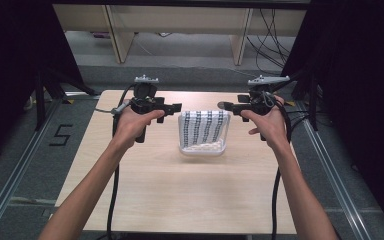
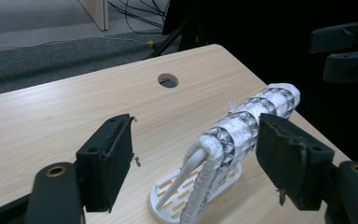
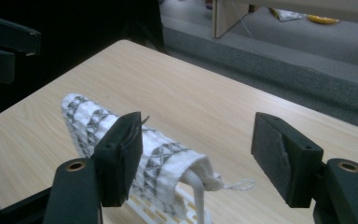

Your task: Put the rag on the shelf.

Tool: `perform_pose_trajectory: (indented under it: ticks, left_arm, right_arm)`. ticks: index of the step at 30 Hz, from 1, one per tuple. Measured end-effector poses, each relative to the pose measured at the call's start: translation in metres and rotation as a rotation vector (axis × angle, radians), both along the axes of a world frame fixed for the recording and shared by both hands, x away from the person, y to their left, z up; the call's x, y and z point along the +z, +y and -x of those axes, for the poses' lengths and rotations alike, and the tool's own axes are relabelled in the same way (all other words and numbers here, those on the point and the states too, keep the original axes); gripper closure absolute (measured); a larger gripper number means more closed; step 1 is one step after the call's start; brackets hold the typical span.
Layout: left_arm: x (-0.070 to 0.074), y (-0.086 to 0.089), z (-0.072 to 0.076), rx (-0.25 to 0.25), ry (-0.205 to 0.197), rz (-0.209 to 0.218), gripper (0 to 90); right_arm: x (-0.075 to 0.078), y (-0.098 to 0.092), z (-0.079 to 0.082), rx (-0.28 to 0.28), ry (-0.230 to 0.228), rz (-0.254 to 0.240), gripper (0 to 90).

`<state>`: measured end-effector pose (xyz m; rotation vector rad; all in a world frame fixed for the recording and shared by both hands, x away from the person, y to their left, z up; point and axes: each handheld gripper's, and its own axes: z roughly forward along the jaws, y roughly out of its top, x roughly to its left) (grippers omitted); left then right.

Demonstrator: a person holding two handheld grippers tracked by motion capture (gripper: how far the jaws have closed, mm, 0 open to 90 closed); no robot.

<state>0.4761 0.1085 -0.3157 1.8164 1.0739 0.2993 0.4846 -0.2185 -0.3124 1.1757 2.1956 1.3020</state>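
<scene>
— So where's the patterned cloth (image 1: pixel 203 128)?
— Draped over the white rack (image 1: pixel 202 148), mid-desk (image 1: pixel 180 190). Left tool (image 1: pixel 174 108) and right tool (image 1: pixel 226 106) flank it, jaws spread, gripping nothing.
— Next?
— Probably ease both clear sideways, without snagging the loose thread.

Left tool (image 2: pixel 193 161) open w/ patterned cloth (image 2: pixel 249 123) over white rack (image 2: pixel 168 198).

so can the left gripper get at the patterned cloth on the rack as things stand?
Probably yes. The left gripper is open, with the patterned cloth on the white rack straight ahead between its jaws. Nothing stands between them; the right gripper stays at the far end.
</scene>
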Motion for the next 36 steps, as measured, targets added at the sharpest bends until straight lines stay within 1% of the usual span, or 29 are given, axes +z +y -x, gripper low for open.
perform_pose_trajectory:
  ticks: [2, 3, 4, 5, 6, 7, 8, 10, 11, 13, 14, 16, 17, 18, 19, 20, 21, 22, 23, 24, 26, 29, 30, 31, 32, 33, 34, 35, 36]
  left_arm:
    - [0.0, 0.0, 0.002, -0.001, -0.002, -0.005, 26.1]
    - [-0.001, -0.001, 0.003, -0.007, -0.004, 0.001, 25.9]
    - [-0.002, -0.001, 0.006, -0.014, 0.001, -0.003, 25.3]
    - [-0.002, -0.001, 0.006, -0.014, 0.001, -0.003, 25.0]
    - [-0.002, -0.001, 0.008, -0.023, -0.002, -0.018, 25.0]
    - [-0.002, -0.001, 0.009, -0.02, -0.001, -0.005, 25.0]
    - [-0.002, -0.001, 0.01, -0.029, -0.004, -0.018, 25.0]
    - [-0.003, -0.001, 0.013, -0.032, -0.008, -0.013, 25.0]
    - [-0.003, -0.002, 0.014, -0.026, -0.01, -0.008, 25.0]
    - [-0.003, -0.001, 0.016, -0.034, -0.011, -0.015, 25.0]
    - [-0.003, -0.001, 0.019, -0.032, -0.016, -0.001, 25.0]
    - [-0.003, -0.001, 0.021, -0.032, -0.018, 0.004, 25.0]
    - [-0.003, 0.001, 0.022, -0.04, -0.02, -0.006, 25.0]
    - [-0.004, 0.001, 0.024, -0.038, -0.022, 0.004, 25.0]
    - [-0.004, 0.001, 0.024, -0.038, -0.022, 0.004, 24.9]
    - [-0.004, 0.002, 0.026, -0.04, -0.022, -0.006, 24.9]
    - [-0.005, 0.002, 0.029, -0.035, -0.026, 0.007, 24.8]
    - [-0.004, 0.003, 0.031, -0.037, -0.03, 0.009, 24.8]
    - [-0.004, 0.003, 0.033, -0.039, -0.033, 0.006, 24.8]
    - [-0.004, 0.004, 0.035, -0.041, -0.036, 0.005, 24.8]
    - [-0.006, 0.005, 0.041, -0.046, -0.04, 0.002, 24.8]
    - [-0.008, 0.006, 0.044, -0.048, -0.041, 0.001, 24.7]
    - [-0.01, 0.007, 0.046, -0.05, -0.043, 0.0, 24.7]
    - [-0.011, 0.007, 0.048, -0.048, -0.042, 0.004, 24.7]
    - [-0.012, 0.007, 0.049, -0.052, -0.042, 0.003, 24.8]
    - [-0.013, 0.007, 0.05, -0.054, -0.044, 0.0, 24.7]
    - [-0.014, 0.008, 0.052, -0.055, -0.044, -0.001, 24.7]
    - [-0.015, 0.008, 0.054, -0.057, -0.046, -0.003, 24.8]
    - [-0.016, 0.009, 0.057, -0.065, -0.049, -0.019, 24.8]
  right_arm:
    - [0.001, 0.001, 0.002, -0.004, -0.001, -0.005, 34.7]
    - [0.001, 0.0, 0.003, 0.018, -0.026, 0.006, 34.5]
    - [0.002, 0.002, 0.007, 0.017, -0.025, 0.006, 34.2]
    - [0.002, 0.002, 0.007, 0.017, -0.025, 0.006, 34.2]
    - [0.003, 0.003, 0.009, 0.015, -0.012, 0.004, 34.0]
    - [0.002, 0.005, 0.01, 0.02, -0.026, 0.002, 33.5]
    - [0.004, 0.006, 0.012, 0.025, -0.008, 0.003, 33.5]
    - [0.003, 0.008, 0.014, 0.029, -0.028, 0.007, 33.4]
    - [0.004, 0.008, 0.015, 0.028, -0.018, 0.008, 33.4]
    - [0.004, 0.009, 0.017, 0.025, -0.015, 0.019, 33.3]
    - [0.002, 0.009, 0.017, 0.044, -0.035, 0.025, 33.0]
    - [0.001, 0.01, 0.018, 0.04, -0.037, 0.024, 32.9]
    - [0.001, 0.01, 0.02, 0.044, -0.023, 0.02, 32.8]
    - [-0.001, 0.01, 0.022, 0.051, -0.031, 0.022, 32.1]
    - [-0.001, 0.01, 0.022, 0.051, -0.031, 0.022, 32.1]
    - [-0.002, 0.011, 0.025, 0.043, -0.021, 0.009, 31.4]
    - [-0.003, 0.011, 0.027, 0.037, -0.025, 0.016, 29.2]
    - [-0.004, 0.011, 0.029, 0.038, -0.022, 0.018, 28.2]
    - [-0.004, 0.01, 0.029, 0.046, -0.042, 0.028, 28.3]
    - [-0.005, 0.011, 0.033, 0.051, -0.031, 0.013, 28.3]
    - [-0.007, 0.011, 0.038, 0.051, -0.039, 0.011, 28.2]
    - [-0.008, 0.011, 0.042, 0.06, -0.036, 0.009, 28.0]
    - [-0.009, 0.011, 0.044, 0.062, -0.04, -0.003, 27.9]
    - [-0.01, 0.01, 0.046, 0.065, -0.046, 0.007, 27.8]
    - [-0.011, 0.01, 0.05, 0.062, -0.045, -0.003, 27.7]
    - [-0.012, 0.009, 0.051, 0.071, -0.055, 0.015, 27.7]
    - [-0.012, 0.009, 0.051, 0.071, -0.055, 0.015, 27.7]
    - [-0.012, 0.009, 0.053, 0.07, -0.043, 0.006, 27.6]
    - [-0.014, 0.009, 0.055, 0.071, -0.054, 0.006, 27.3]
